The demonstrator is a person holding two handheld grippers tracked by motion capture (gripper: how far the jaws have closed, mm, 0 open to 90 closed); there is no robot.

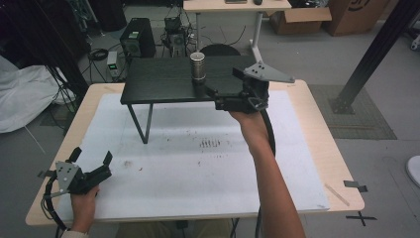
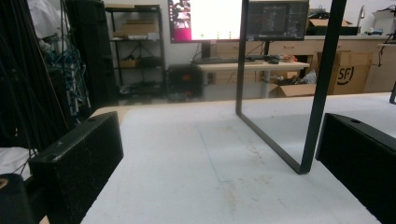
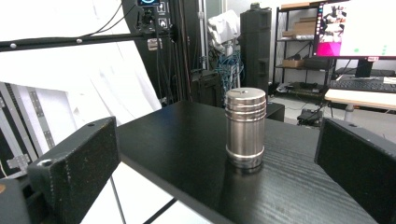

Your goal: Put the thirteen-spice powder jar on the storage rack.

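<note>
- A steel canister [image 1: 197, 66] stands upright on a small black shelf [image 1: 158, 82] raised on thin legs above the desk [image 1: 198, 163]; in the high view it sits at about 12 o'clock from the desk's middle.
- The canister's lid is on, so what is inside cannot be told. Ribbed bands ring its upper part and a wider ring circles its base.
- In the right gripper view the canister [image 3: 245, 127] stands on the dark wood-grain shelf top [image 3: 289, 186], between the two jaws but farther out than their tips, touching neither.
- The right gripper [image 1: 210, 92] is held level at the shelf's front edge, at about 1 o'clock, pointing left toward the canister. Its jaws are spread wide and hold nothing.
- The right hand [image 1: 250, 124] grips it from below, the forearm reaching up from the bottom edge with the wrist nearly straight, and a black cable hangs beside the arm.
- The left gripper [image 1: 90, 158] lies low at the desk's near left corner, at about 8 o'clock, well apart from the shelf. Its jaws are wide apart and hold nothing.
- The left hand [image 1: 83, 201] holds it from behind, pointing it toward 1 o'clock.
- In the left gripper view the white desk mat [image 2: 187, 163] runs out between the jaws, and a black shelf leg [image 2: 322, 88] stands ahead at right.
</note>
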